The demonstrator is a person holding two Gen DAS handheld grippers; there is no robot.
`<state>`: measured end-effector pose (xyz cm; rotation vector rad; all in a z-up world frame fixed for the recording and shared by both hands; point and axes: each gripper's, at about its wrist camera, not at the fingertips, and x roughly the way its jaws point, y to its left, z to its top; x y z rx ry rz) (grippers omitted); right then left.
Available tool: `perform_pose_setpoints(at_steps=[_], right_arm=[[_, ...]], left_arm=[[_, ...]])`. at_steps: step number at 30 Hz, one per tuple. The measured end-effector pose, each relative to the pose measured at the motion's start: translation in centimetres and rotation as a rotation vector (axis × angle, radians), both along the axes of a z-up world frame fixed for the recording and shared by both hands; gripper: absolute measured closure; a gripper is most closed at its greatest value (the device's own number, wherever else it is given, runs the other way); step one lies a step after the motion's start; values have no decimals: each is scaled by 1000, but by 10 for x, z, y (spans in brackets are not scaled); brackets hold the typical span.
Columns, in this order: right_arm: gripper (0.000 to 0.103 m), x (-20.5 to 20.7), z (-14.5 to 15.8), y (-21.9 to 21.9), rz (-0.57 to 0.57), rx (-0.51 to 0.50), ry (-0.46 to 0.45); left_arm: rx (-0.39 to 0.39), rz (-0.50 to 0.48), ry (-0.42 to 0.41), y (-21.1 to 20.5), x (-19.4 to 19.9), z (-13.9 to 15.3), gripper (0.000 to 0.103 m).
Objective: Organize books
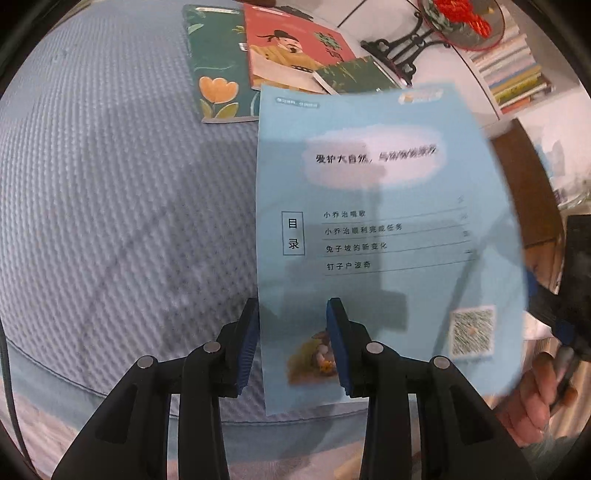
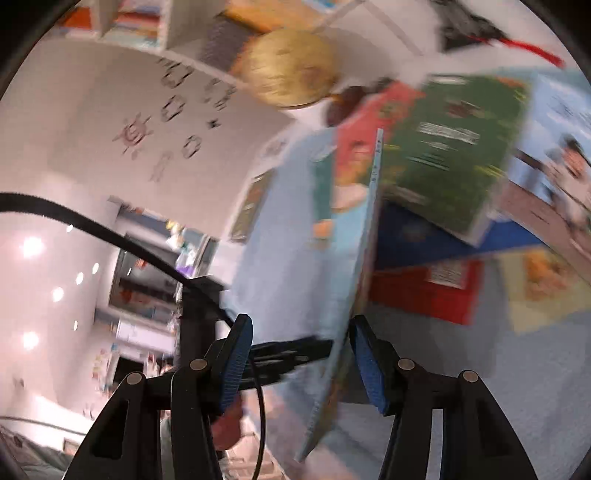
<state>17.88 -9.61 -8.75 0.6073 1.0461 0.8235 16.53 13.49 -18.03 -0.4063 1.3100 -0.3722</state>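
A thin light-blue book with a contents list and QR code on its back cover stands lifted above the blue bedspread. My left gripper is open, its pads on either side of the book's lower left edge. In the right wrist view the same book shows edge-on between the open jaws of my right gripper; whether a pad touches it I cannot tell. A dark green flower book, a red book with a robed figure and a small green book lie beyond.
A black stand with a red ornament and a stack of books sit at the far right. In the blurred right wrist view a green book, a dark blue book, a red book and others lie on the bedspread.
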Motion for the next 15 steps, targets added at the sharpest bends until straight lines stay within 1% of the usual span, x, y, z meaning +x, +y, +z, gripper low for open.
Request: perform_pose_setpoints(at_steps=[2, 3, 5, 6, 8, 10, 12, 13, 14, 15], right_arm=[[49, 0, 15, 28, 46, -17, -41], [49, 0, 23, 43, 71, -12, -64], [49, -1, 34, 67, 115, 8, -87], [49, -2, 36, 83, 157, 23, -94], [49, -1, 35, 109, 203, 22, -92], [49, -5, 28, 135, 264, 13, -73], [49, -6, 16, 155, 320, -7, -32], [49, -8, 9, 159, 338, -11, -17], [49, -8, 3, 161, 342, -20, -9], [49, -8, -5, 161, 339, -44, 0]], left_arm=[[-18, 15, 10, 10, 0, 2, 69], [-13, 23, 6, 15, 0, 4, 69], [36, 55, -11, 33, -3, 13, 71], [50, 68, -16, 40, -5, 15, 71], [68, 122, -30, 66, -13, 22, 71], [79, 213, -29, 102, -23, 24, 71], [122, 331, -17, 143, -37, 24, 71], [166, 410, -4, 167, -47, 22, 71], [212, 462, 16, 184, -55, 20, 71], [219, 480, 21, 194, -60, 19, 71]])
